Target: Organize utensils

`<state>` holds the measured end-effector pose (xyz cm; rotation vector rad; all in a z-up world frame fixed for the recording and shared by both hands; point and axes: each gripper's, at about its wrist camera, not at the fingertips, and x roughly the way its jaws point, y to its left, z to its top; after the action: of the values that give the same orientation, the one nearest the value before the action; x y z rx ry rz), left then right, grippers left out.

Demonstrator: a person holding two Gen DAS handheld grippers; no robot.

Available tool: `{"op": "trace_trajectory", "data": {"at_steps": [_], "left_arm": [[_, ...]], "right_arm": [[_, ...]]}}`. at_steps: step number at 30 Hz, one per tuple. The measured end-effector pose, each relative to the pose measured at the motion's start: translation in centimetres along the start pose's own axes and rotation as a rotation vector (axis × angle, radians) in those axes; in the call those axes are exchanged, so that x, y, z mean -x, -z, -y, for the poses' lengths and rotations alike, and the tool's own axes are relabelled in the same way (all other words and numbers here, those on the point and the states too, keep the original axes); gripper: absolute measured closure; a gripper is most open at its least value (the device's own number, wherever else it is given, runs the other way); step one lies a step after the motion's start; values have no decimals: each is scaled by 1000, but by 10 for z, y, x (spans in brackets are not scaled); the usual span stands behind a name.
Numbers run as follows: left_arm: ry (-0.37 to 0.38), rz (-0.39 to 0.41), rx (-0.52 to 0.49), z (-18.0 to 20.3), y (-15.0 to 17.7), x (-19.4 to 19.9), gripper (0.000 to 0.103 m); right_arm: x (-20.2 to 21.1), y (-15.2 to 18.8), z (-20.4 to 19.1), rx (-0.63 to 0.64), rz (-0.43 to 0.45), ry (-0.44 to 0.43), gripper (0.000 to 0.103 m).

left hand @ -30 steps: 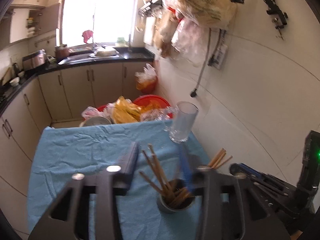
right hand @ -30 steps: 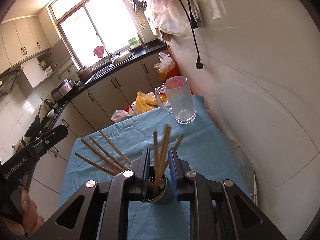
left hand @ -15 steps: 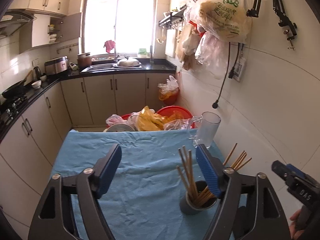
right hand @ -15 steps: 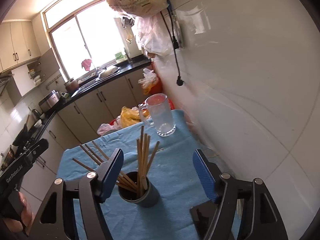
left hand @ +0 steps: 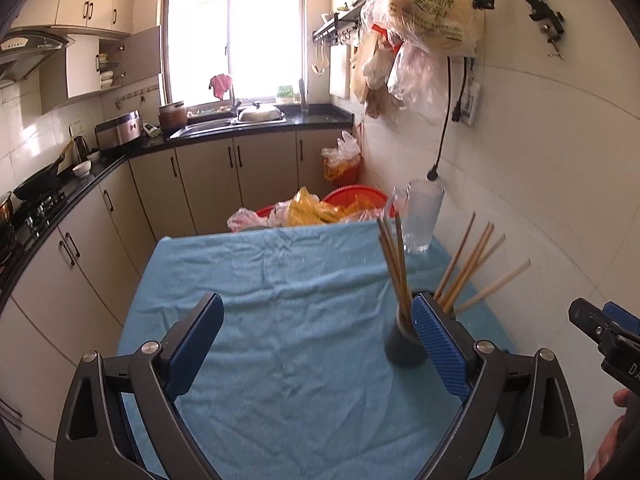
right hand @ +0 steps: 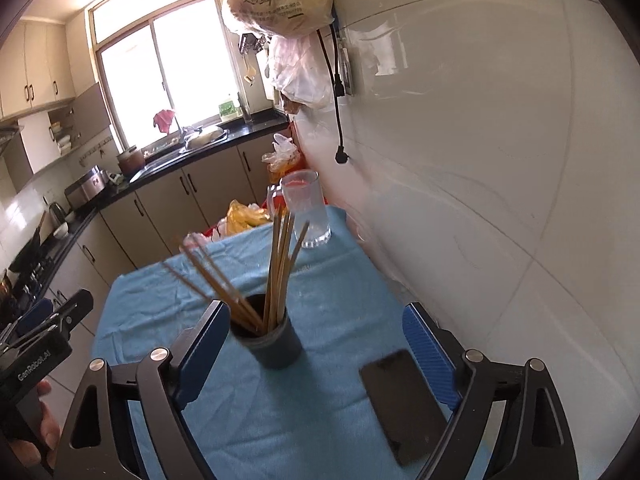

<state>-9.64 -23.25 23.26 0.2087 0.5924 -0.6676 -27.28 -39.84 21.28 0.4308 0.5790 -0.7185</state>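
A dark grey cup (right hand: 274,342) stands upright on the blue cloth and holds several wooden chopsticks (right hand: 280,264), fanned left and upright. In the left wrist view the cup (left hand: 402,346) is just left of my right blue finger, with the chopsticks (left hand: 394,264) standing out of it. My left gripper (left hand: 320,354) is open and empty above the cloth. My right gripper (right hand: 320,354) is open and empty, with the cup near its left finger.
A glass mug (right hand: 306,210) stands at the far right corner of the cloth (left hand: 280,280). A black phone (right hand: 404,404) lies on the cloth by my right finger. The white tiled wall (right hand: 480,160) runs along the right. Bags and a red basin (left hand: 352,200) lie beyond the table.
Both grippers have opened wide and drawn back and up from the cup. The right gripper was shut around chopsticks in the cup a second ago. The chopsticks now stand free.
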Motion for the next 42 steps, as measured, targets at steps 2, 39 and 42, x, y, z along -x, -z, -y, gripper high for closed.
{"op": "trace_trajectory", "data": {"at_steps": [2,39,42], "left_arm": [[11,-4,-8,-4,11,10,9],[51,20,-157,-8,66,98,3],[-44,-1,-185,-3,64,95,3]], "right_arm": [[10,14,-4,9,-5,6,12],[108,91,-31,96,17,8,12],[108,90,-30,97,20,9,12]]}}
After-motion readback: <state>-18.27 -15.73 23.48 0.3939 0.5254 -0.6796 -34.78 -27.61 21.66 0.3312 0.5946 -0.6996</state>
